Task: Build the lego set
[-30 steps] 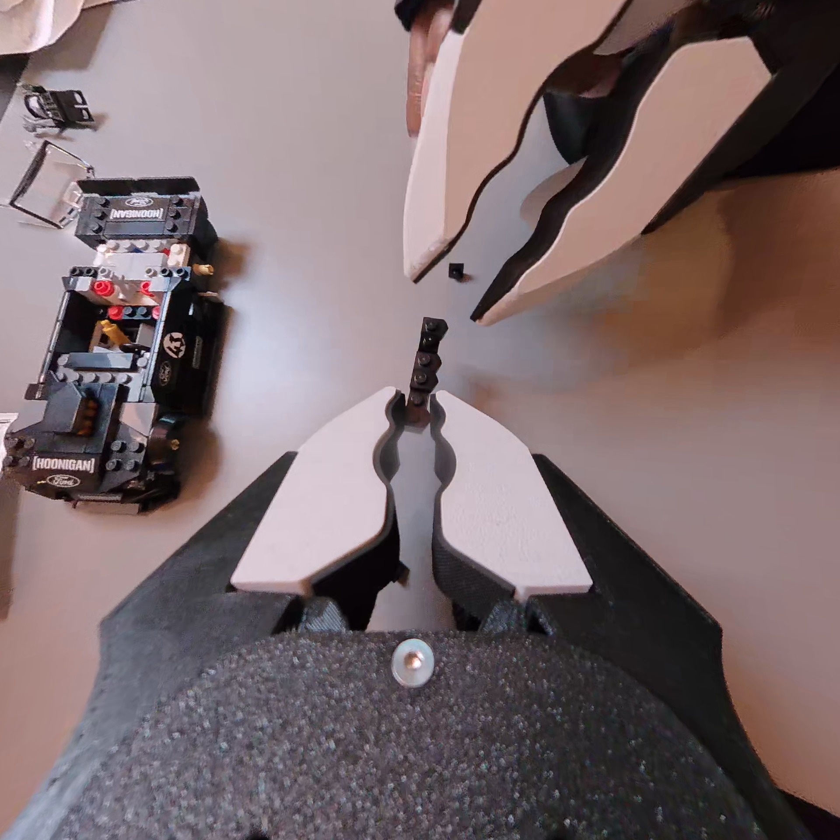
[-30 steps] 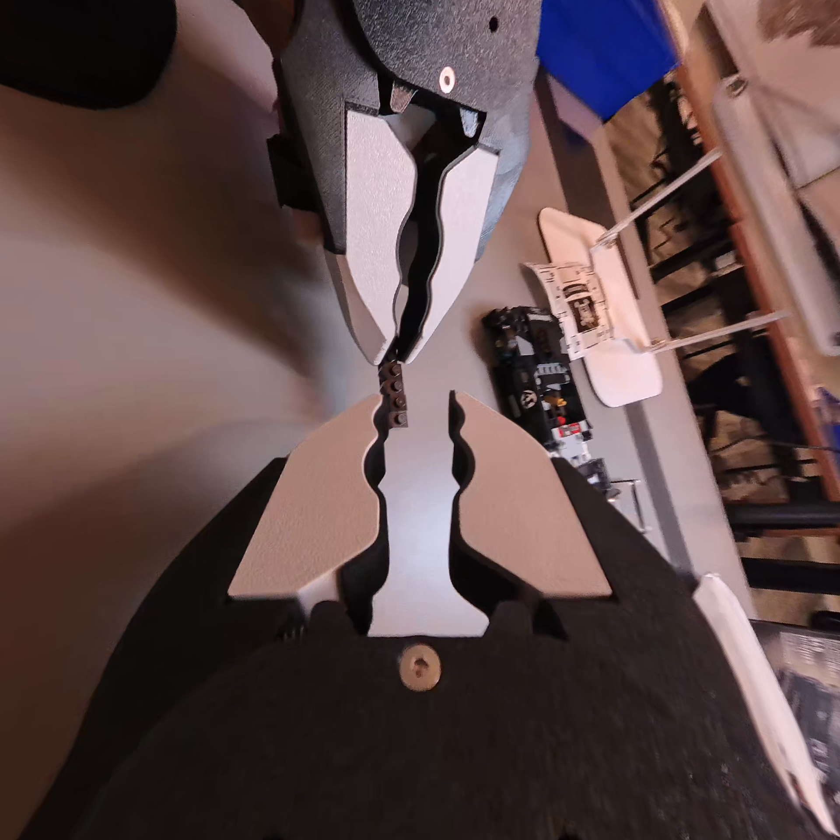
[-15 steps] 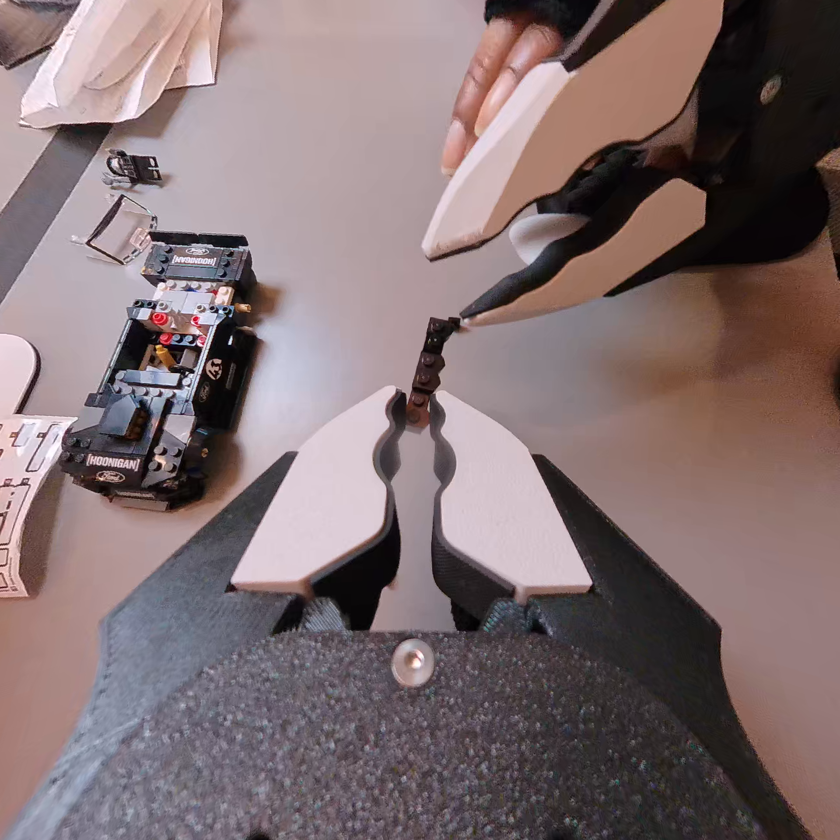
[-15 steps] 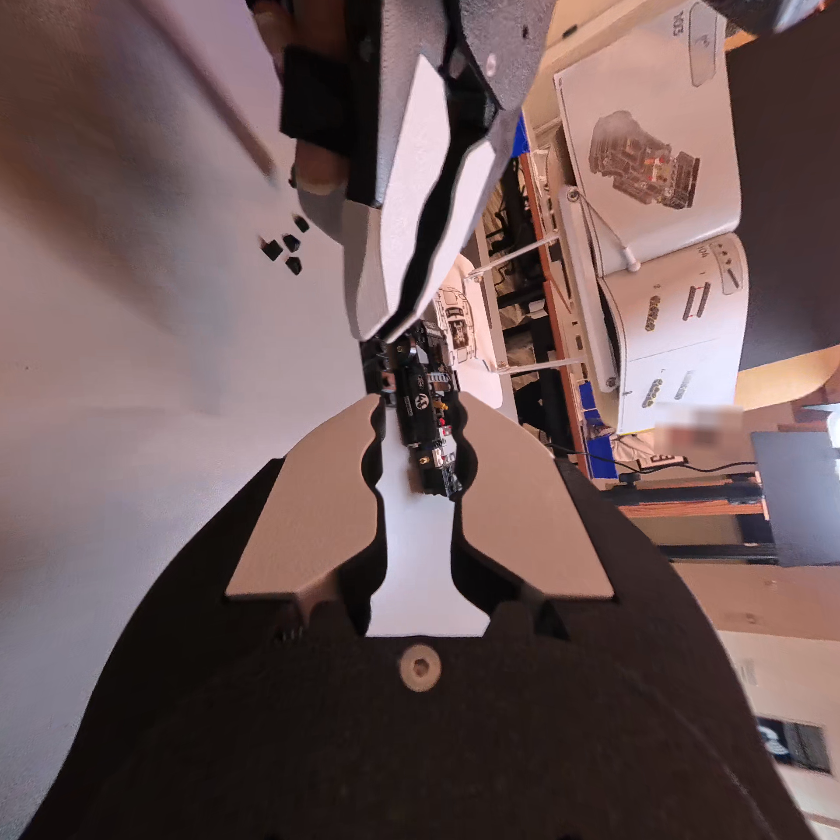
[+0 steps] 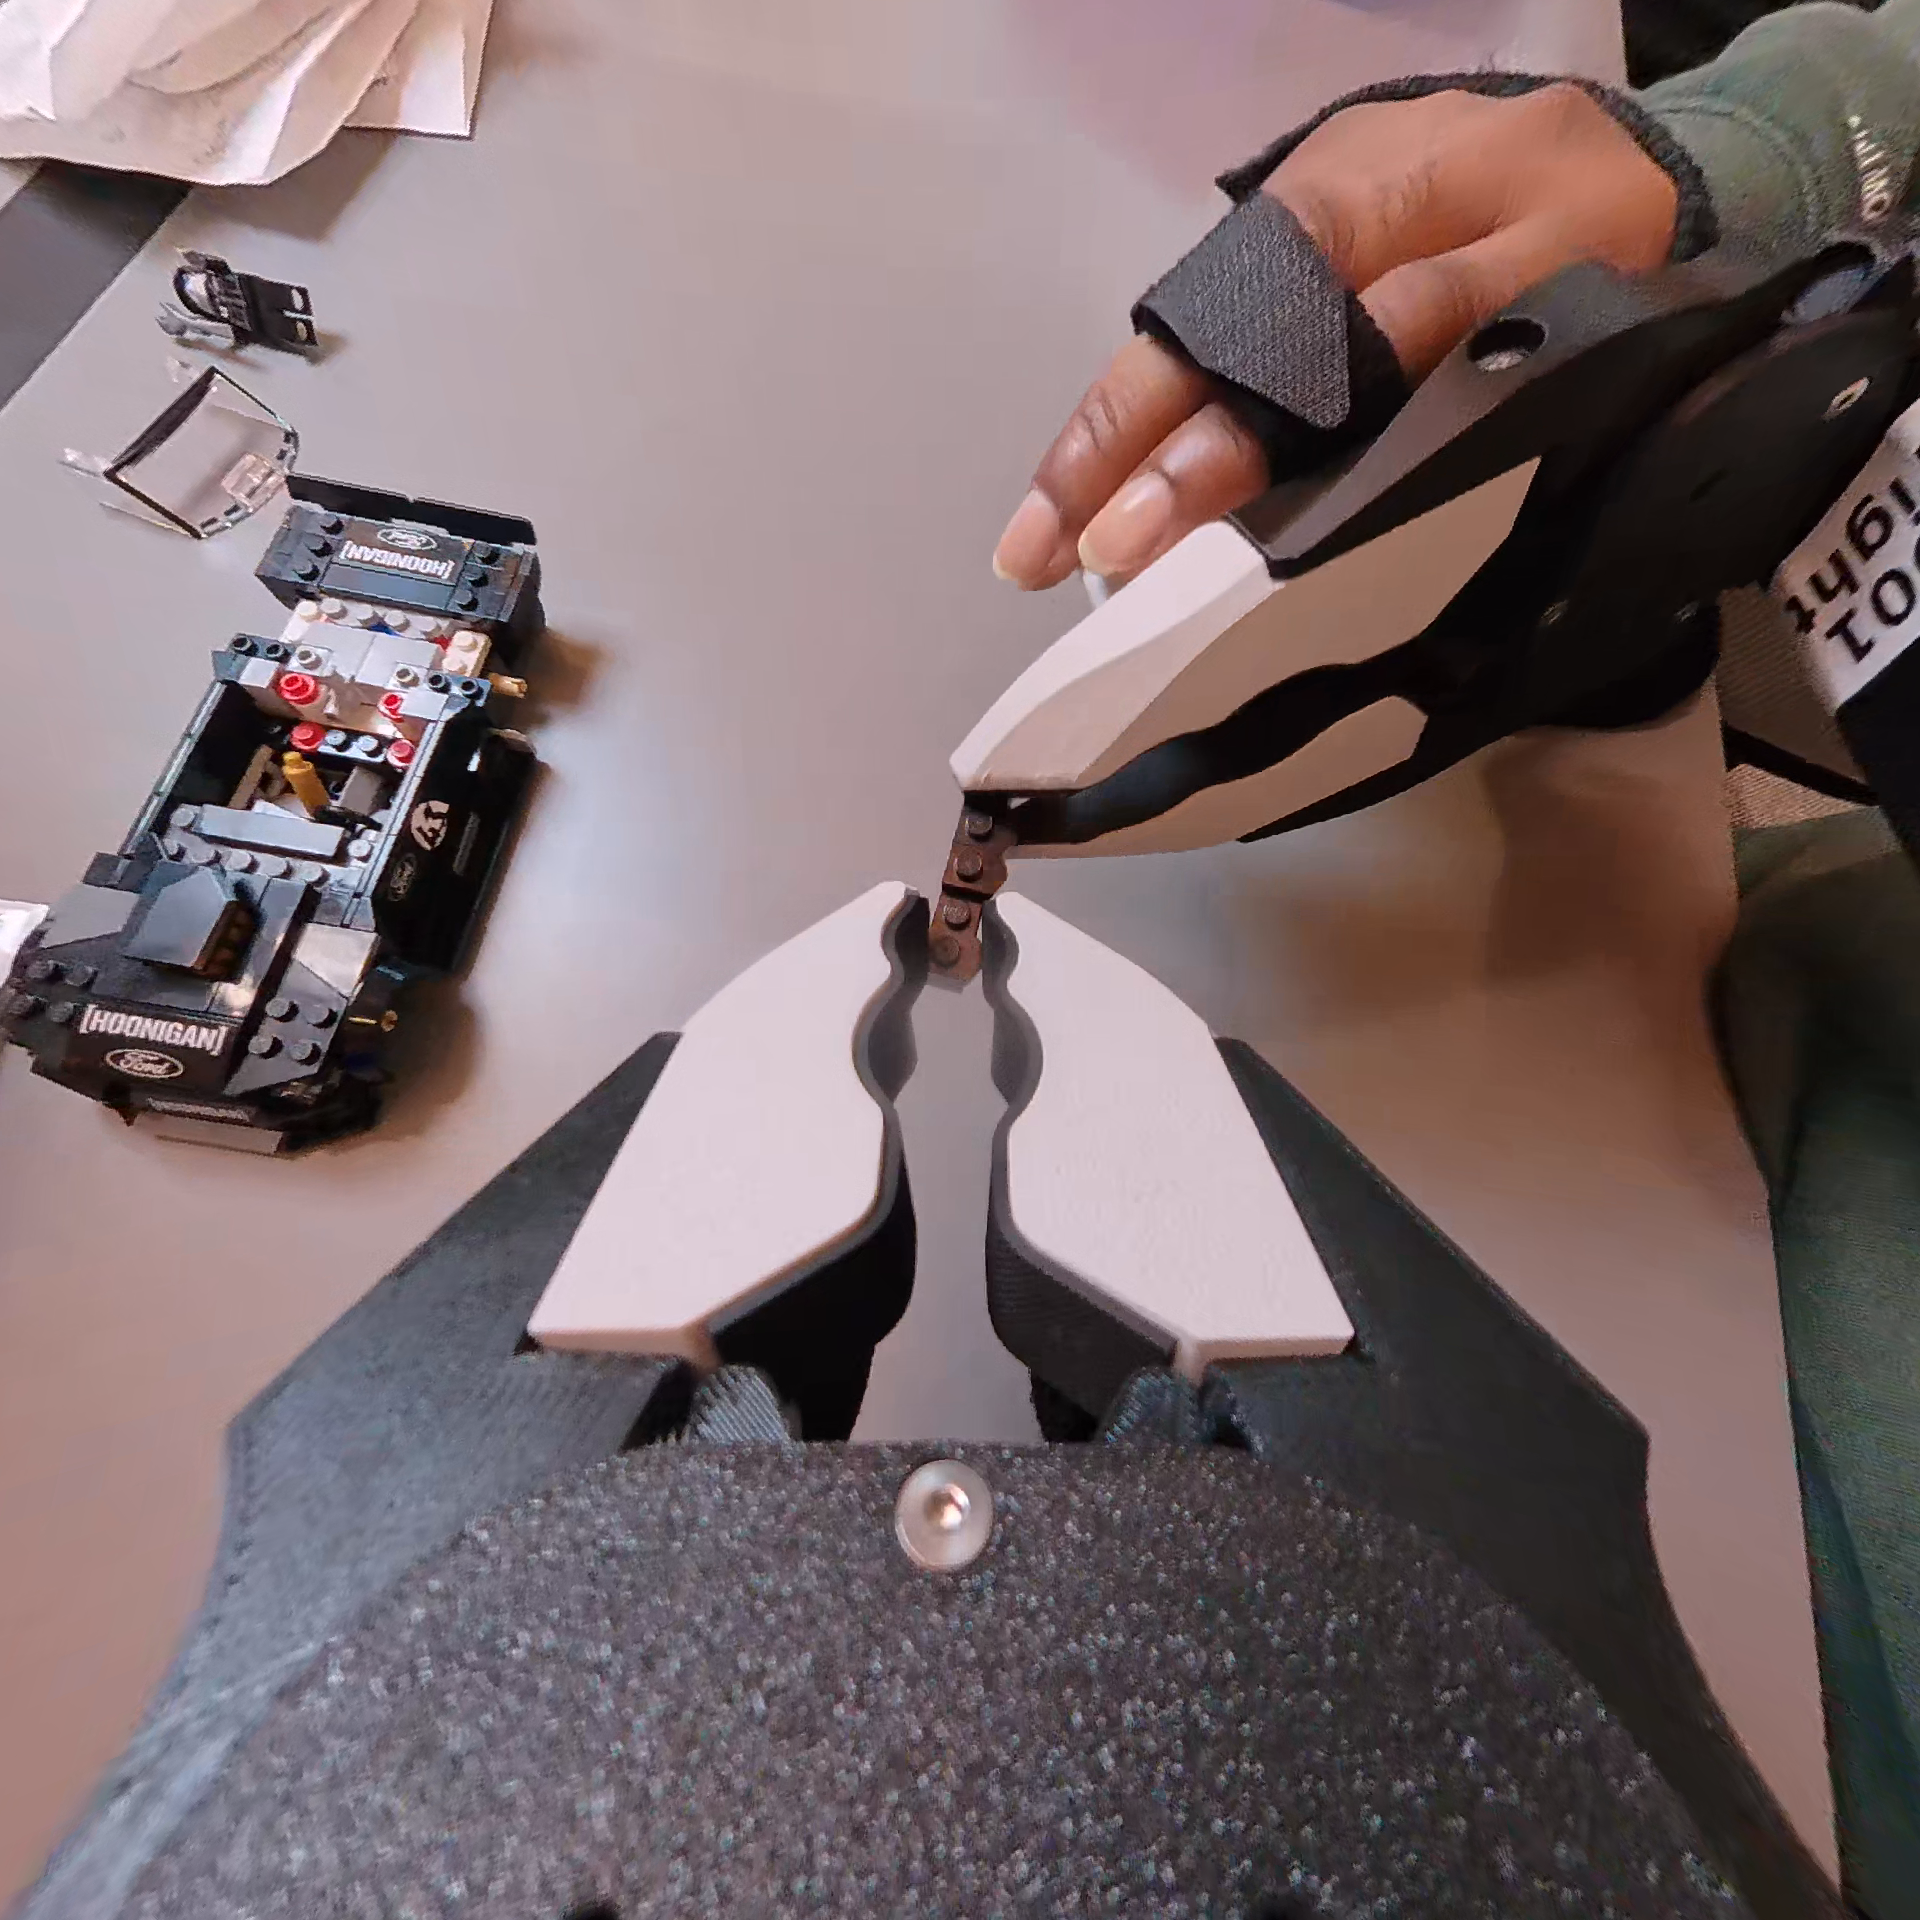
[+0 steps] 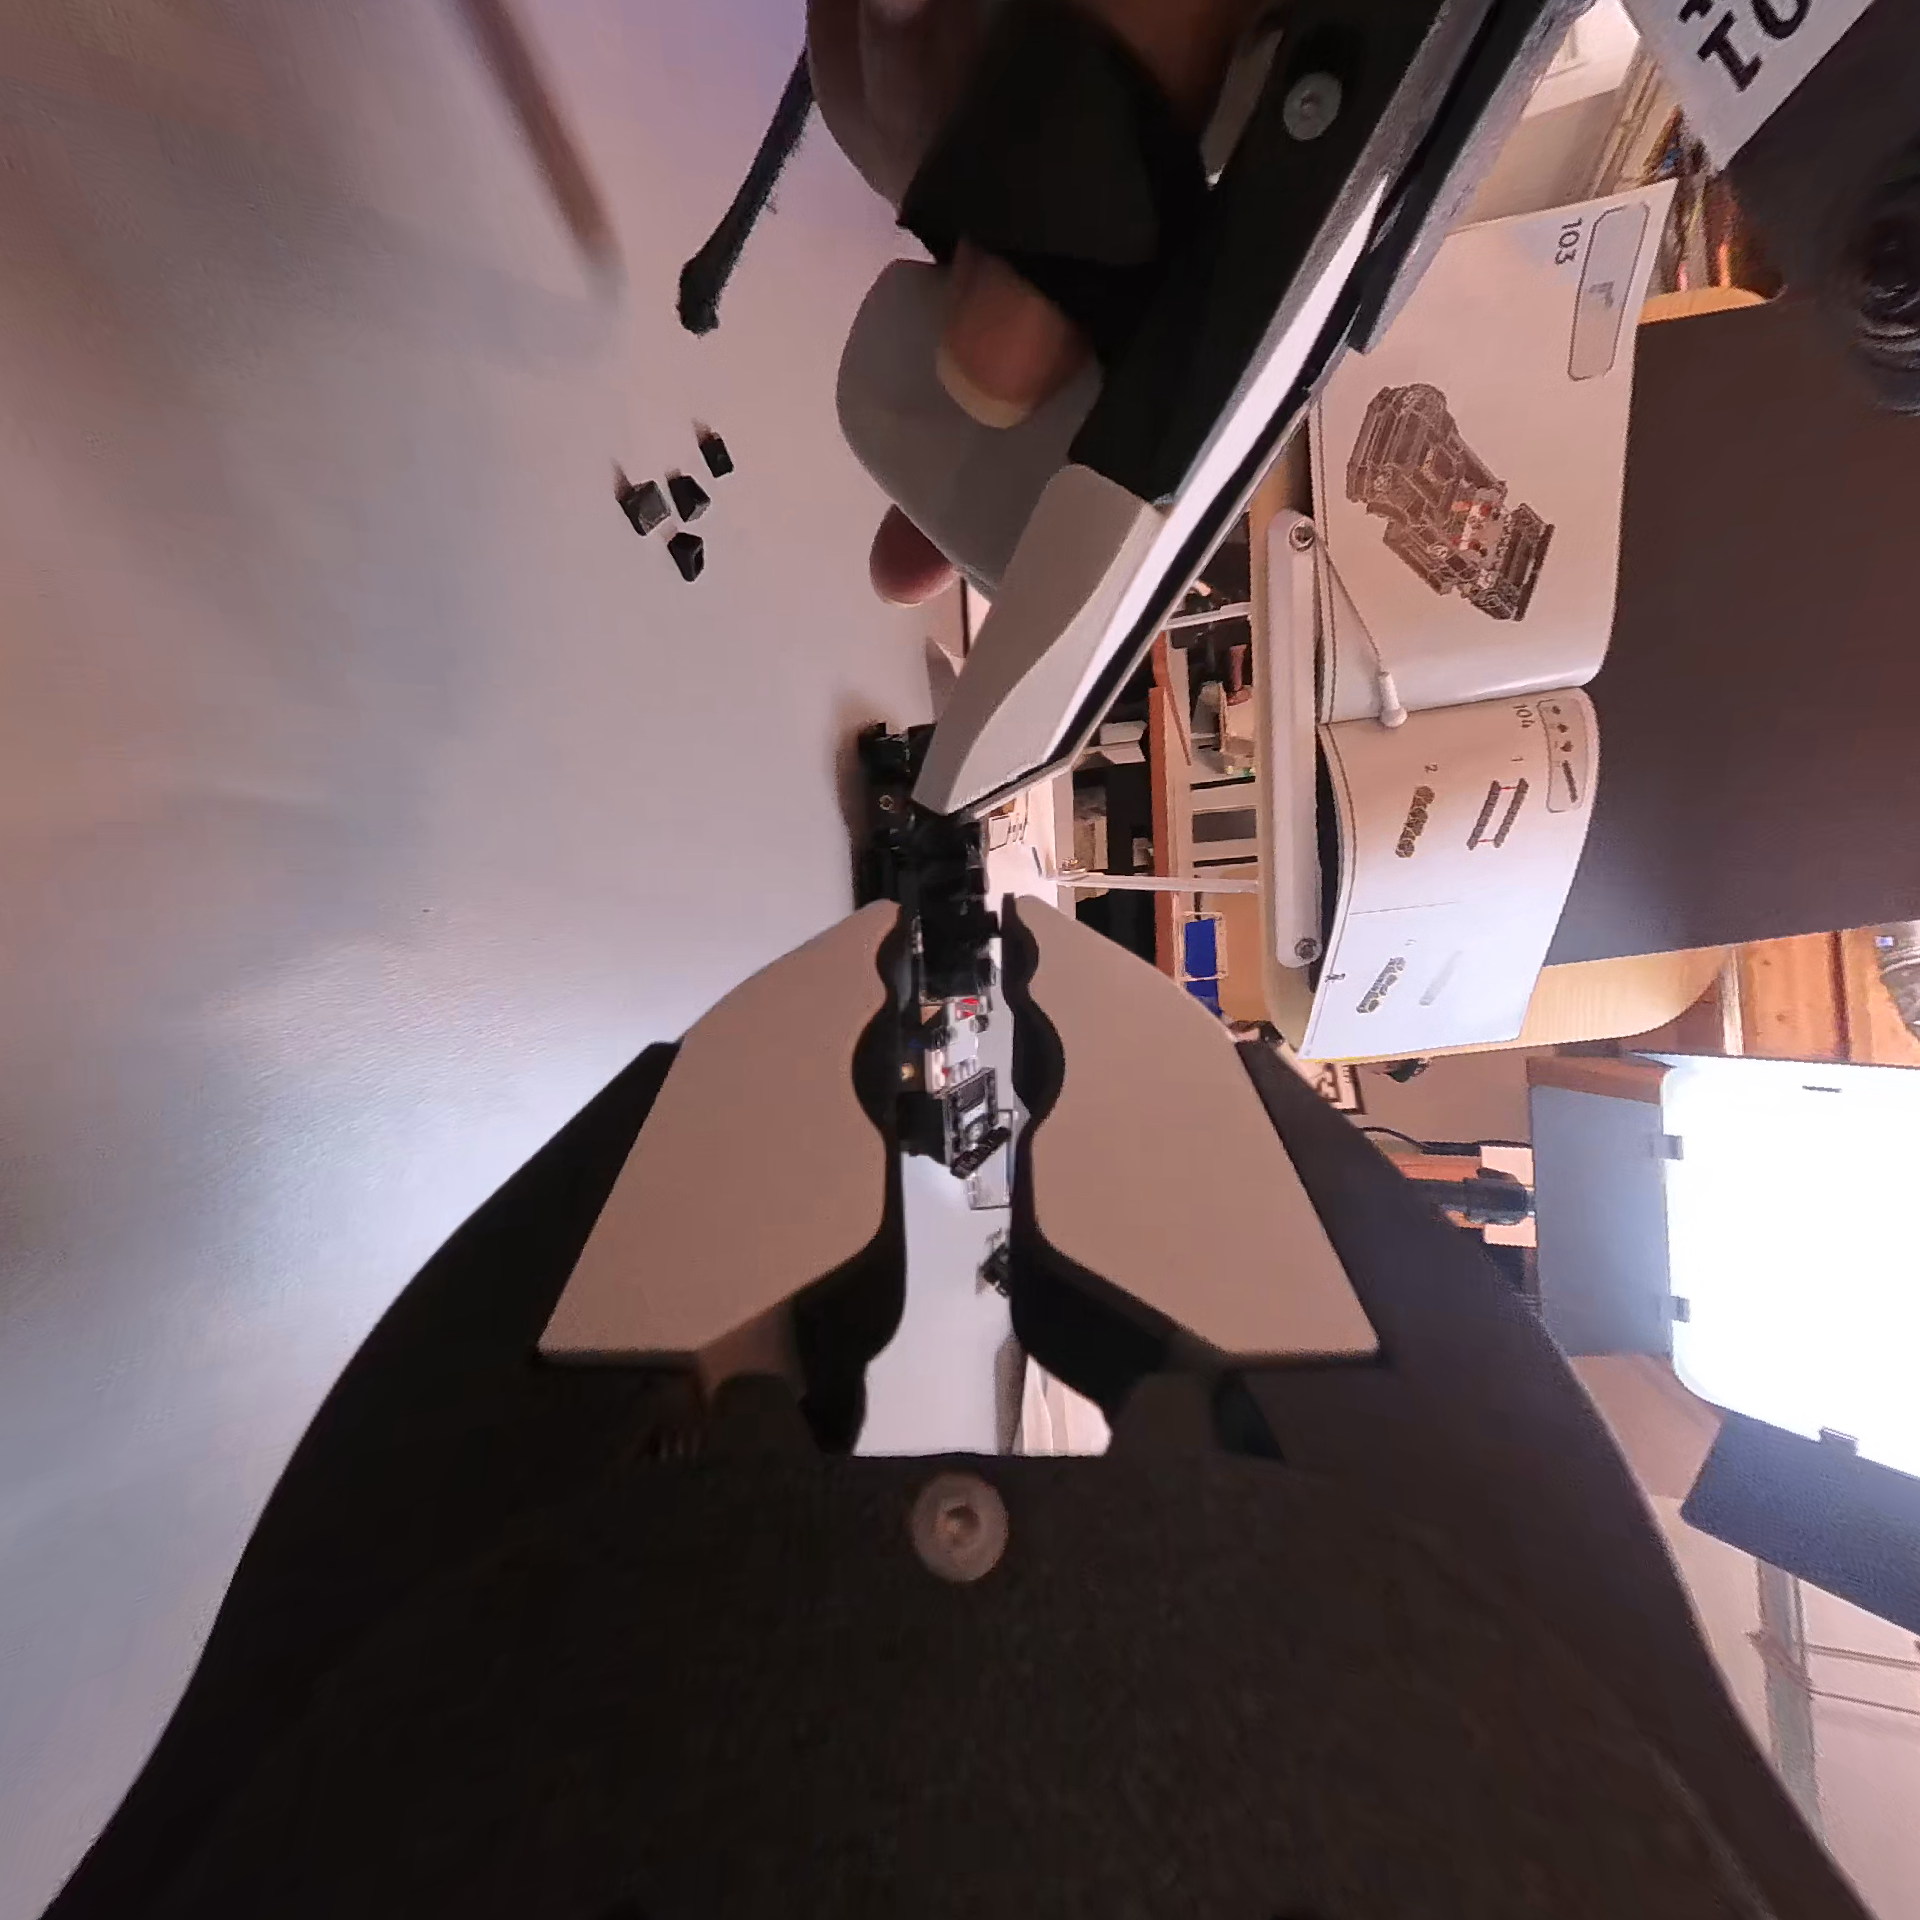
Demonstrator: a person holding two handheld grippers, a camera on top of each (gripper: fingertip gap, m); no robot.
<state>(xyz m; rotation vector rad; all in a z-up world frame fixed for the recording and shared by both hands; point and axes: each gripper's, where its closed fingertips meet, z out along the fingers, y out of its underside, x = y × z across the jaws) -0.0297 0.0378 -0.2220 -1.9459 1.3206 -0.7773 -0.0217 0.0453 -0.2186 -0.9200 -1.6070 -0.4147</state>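
- Left gripper is pinched tight on the near end of a thin dark plate, which sticks out past the tips, studs up. Looks like it's held out like that so the free end stays reachable.
- Right gripper comes in from the right and far side, tips at the plate's far end. Jaws are only a narrow gap apart there, and I honestly can't tell if they're squeezing the plate or just touching it. In its own view the right gripper shows a slim gap with dark bits in it, no clearer.
- My guess: the left steadies the plate while the right presses or seats something small on the end.
- The plate itself: narrow, one stud wide, a few studs long, dark brown-black, up off the table.
- Left of it sits the car, half built, black body, roof open, with red, grey and yellow bits inside.
- Beyond the car: a clear windscreen, then a small black part.
- Four tiny black pieces lie loose on the table in the right view; the manual is propped open on a stand.
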